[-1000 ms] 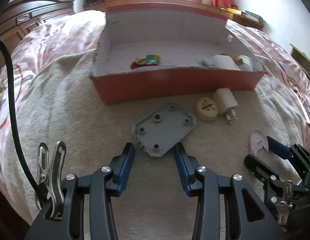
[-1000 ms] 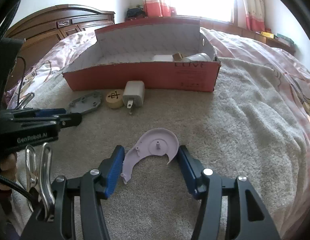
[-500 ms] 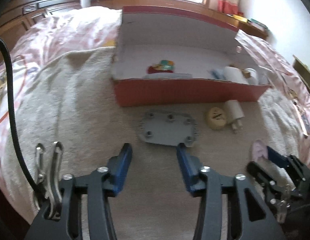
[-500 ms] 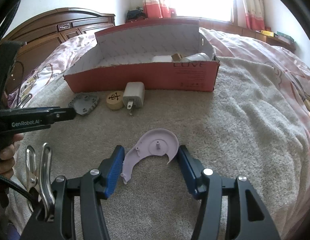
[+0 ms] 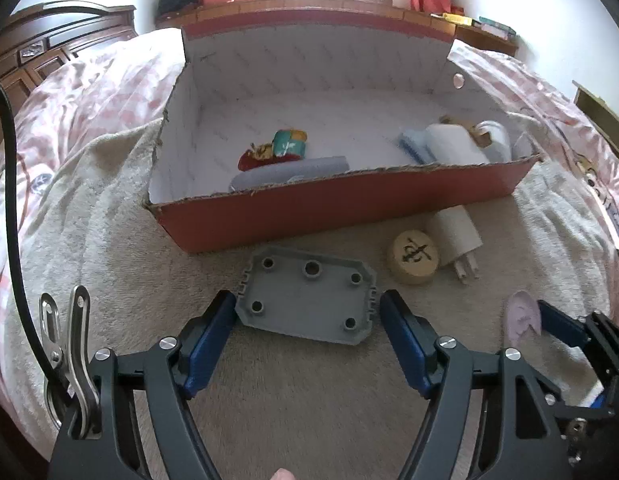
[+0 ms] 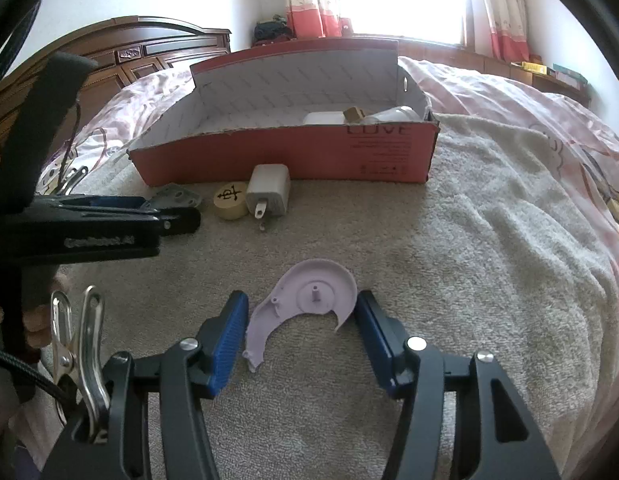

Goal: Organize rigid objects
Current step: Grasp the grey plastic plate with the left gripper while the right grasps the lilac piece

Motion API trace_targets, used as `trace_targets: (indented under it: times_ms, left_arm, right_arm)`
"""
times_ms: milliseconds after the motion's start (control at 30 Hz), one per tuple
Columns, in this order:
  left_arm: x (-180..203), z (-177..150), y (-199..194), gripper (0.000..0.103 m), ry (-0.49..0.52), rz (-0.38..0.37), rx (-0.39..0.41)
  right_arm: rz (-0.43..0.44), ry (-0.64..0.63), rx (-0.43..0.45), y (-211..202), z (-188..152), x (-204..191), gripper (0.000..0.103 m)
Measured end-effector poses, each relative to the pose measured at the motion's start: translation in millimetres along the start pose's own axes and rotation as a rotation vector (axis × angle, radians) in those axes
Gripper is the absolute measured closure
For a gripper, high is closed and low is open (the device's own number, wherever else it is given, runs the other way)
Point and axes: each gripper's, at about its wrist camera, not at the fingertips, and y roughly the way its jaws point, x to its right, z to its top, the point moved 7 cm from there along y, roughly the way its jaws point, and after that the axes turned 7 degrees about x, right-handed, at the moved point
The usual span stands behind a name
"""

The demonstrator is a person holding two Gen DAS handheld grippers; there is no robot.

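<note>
The flat grey plastic plate with round holes [image 5: 309, 300] lies on the beige towel [image 5: 109, 240] near the red cardboard box [image 5: 329, 208], long axis left-right, between the opening left hand-held gripper [image 5: 307, 316]. The right hand-held gripper [image 6: 301, 320] brackets the lilac plastic cover [image 6: 305, 300], unclamped.

A: Where does the left wrist view look from?

B: From low over the beige blanket [image 5: 109, 208], angled down along its own gripper, facing the red box [image 5: 349, 204] and the window behind. It sits close: the grey plate [image 5: 309, 300] lies right at the fingers.

A: And the right wrist view?

B: Same heading, but off to the right and farther from the box [image 6: 309, 160], close over a lilac plastic piece [image 6: 305, 300].

A: What do they share?

B: The box, the wooden disc [image 5: 413, 256] [image 6: 230, 199], the white charger [image 5: 455, 232] [image 6: 269, 190], and each catches the other's gripper at its edge.
</note>
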Motion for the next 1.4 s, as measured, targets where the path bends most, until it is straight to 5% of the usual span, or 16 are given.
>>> trace_targets:
  times_ms: [1033, 1400]
  left_arm:
    - [-6.8, -29.0, -19.4, 0.030, -0.021, 0.033, 0.072]
    - [-6.7, -29.9, -20.0, 0.030, -0.027, 0.041, 0.076]
  right_arm:
    - [0.000, -0.014, 0.009, 1.6, -0.6, -2.0, 0.040]
    - [0.028, 0.042, 0.036, -1.5, -1.4, 7.4, 0.048]
